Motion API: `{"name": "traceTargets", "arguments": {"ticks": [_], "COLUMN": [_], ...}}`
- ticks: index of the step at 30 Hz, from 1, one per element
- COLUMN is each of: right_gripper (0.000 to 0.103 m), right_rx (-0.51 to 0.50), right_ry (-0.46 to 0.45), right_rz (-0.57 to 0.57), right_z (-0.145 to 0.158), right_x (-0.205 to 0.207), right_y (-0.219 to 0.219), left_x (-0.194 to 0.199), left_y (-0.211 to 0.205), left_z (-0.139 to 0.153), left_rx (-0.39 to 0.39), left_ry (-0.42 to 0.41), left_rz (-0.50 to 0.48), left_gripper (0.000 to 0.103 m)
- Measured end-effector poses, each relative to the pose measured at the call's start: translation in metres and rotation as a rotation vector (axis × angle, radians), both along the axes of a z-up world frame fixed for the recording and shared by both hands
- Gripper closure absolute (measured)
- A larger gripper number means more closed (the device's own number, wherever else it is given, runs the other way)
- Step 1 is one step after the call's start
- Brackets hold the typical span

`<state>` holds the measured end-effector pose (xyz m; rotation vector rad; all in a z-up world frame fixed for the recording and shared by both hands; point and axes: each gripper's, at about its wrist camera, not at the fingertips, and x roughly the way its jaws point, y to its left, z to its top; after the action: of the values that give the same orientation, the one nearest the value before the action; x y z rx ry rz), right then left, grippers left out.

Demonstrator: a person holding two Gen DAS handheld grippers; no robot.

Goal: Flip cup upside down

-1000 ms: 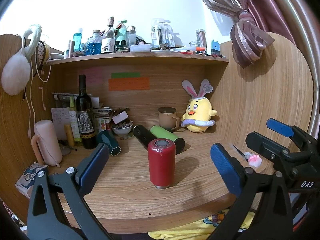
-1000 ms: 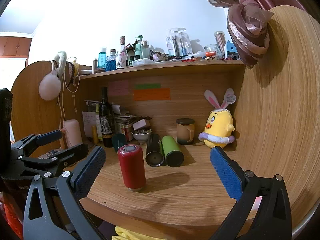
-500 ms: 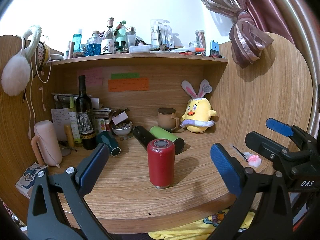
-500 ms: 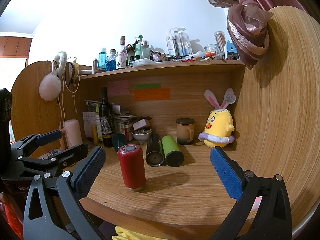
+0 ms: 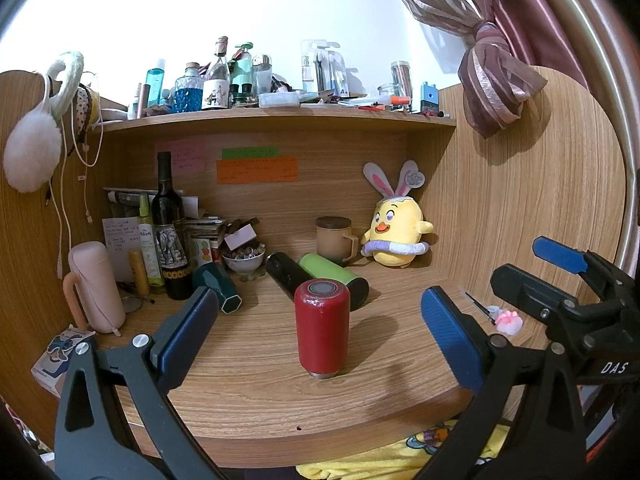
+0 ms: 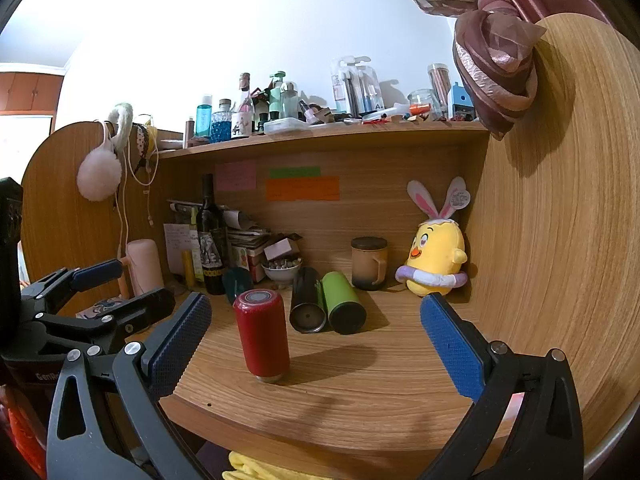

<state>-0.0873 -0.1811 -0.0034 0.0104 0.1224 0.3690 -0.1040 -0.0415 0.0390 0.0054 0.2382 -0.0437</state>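
A red cylindrical cup [image 5: 322, 330] stands on end on the wooden desk [image 5: 248, 364], a grey disc on its top and a metal rim at its foot. It also shows in the right wrist view [image 6: 262, 338], left of centre. My left gripper [image 5: 318, 340] is open and empty, held back near the desk's front edge with the cup between the lines of its blue pads. My right gripper [image 6: 316, 342] is open and empty, to the right of the cup. Each gripper shows in the other's view.
Behind the cup lie a black flask [image 5: 286, 274], a green flask [image 5: 334, 274] and a teal cup [image 5: 218, 290]. A lidded mug [image 5: 334, 238], a yellow plush chick [image 5: 396, 236], a wine bottle [image 5: 170, 232], a pink bottle [image 5: 96, 286] and a small bowl [image 5: 244, 258] crowd the back.
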Motion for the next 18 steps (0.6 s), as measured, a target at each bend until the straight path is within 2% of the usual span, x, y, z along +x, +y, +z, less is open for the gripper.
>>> {"name": "traceTargets", "arguments": {"ticks": [18], "right_gripper": [0.000], "right_rx": [-0.014], "right_ry": [-0.005], "right_rz": [0.006], "right_z": [0.0013], "right_x": [-0.0021], "right_y": [0.0012], "left_x": [-0.0010], "left_y": [-0.0003], "left_z": [0.0046], "left_rx": [-0.009], "left_ry": [-0.003], "left_rz": [-0.017], "left_gripper": [0.000]}}
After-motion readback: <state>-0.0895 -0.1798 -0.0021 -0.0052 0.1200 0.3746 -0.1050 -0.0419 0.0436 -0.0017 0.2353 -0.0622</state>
